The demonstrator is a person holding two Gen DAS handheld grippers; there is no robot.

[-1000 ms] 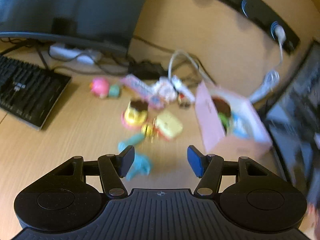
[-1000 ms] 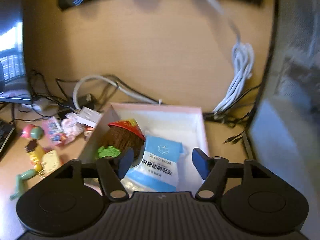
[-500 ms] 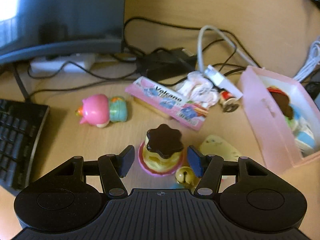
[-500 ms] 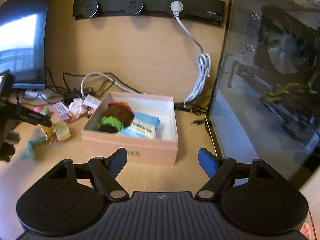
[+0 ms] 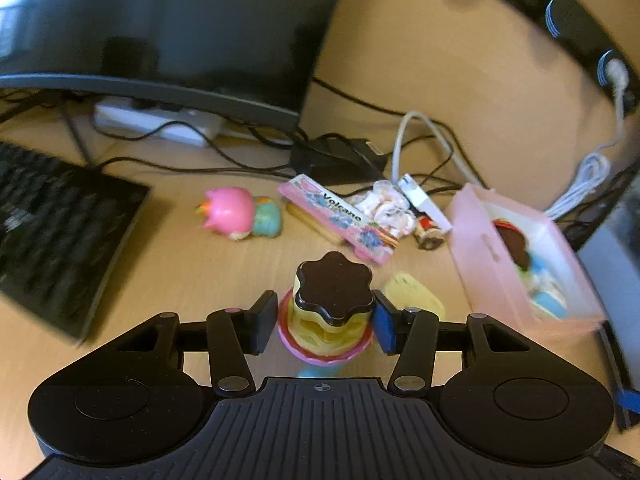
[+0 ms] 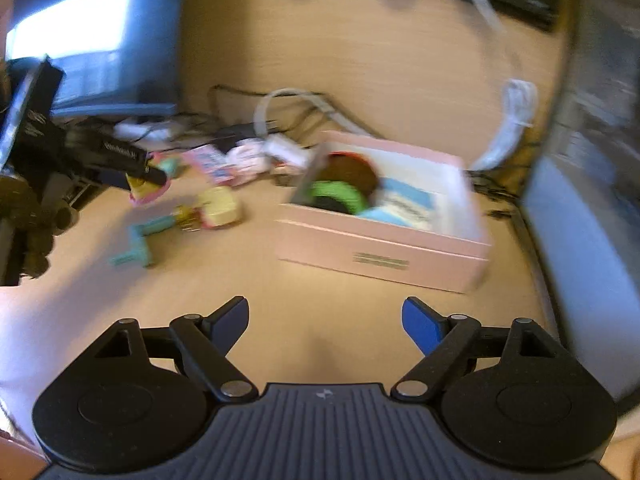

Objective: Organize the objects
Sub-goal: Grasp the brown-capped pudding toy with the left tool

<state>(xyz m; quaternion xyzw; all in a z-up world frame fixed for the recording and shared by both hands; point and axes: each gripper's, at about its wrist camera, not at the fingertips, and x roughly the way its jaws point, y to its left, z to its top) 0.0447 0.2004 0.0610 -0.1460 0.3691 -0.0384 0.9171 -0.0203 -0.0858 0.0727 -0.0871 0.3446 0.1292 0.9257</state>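
Observation:
A toy pudding (image 5: 334, 288), brown top on a yellow body and pink base, stands on the desk between the fingers of my left gripper (image 5: 324, 320). Its jaws are closing and both pads touch the toy's sides. The right wrist view shows that gripper (image 6: 146, 178) at the far left with the pudding (image 6: 148, 192) in it. The pink box (image 5: 480, 248) lies to the right, holding a brown and green toy (image 6: 340, 188) and a blue packet (image 6: 404, 204). My right gripper (image 6: 324, 320) hangs over bare desk in front of the box (image 6: 380, 248); its jaws are opening with nothing between them.
Loose on the desk are a pink bird toy (image 5: 232, 212), a pink Volcano packet (image 5: 340, 216), a yellow cheese toy (image 5: 416, 300) and a teal toy (image 6: 136, 240). A keyboard (image 5: 60, 232) and monitor (image 5: 160, 20) stand left, cables behind, a computer case (image 6: 592, 160) right.
My left gripper moved forward and down over the toys until the pudding stood between its fingers, and they narrowed onto it. My right gripper drew back from the box and widened.

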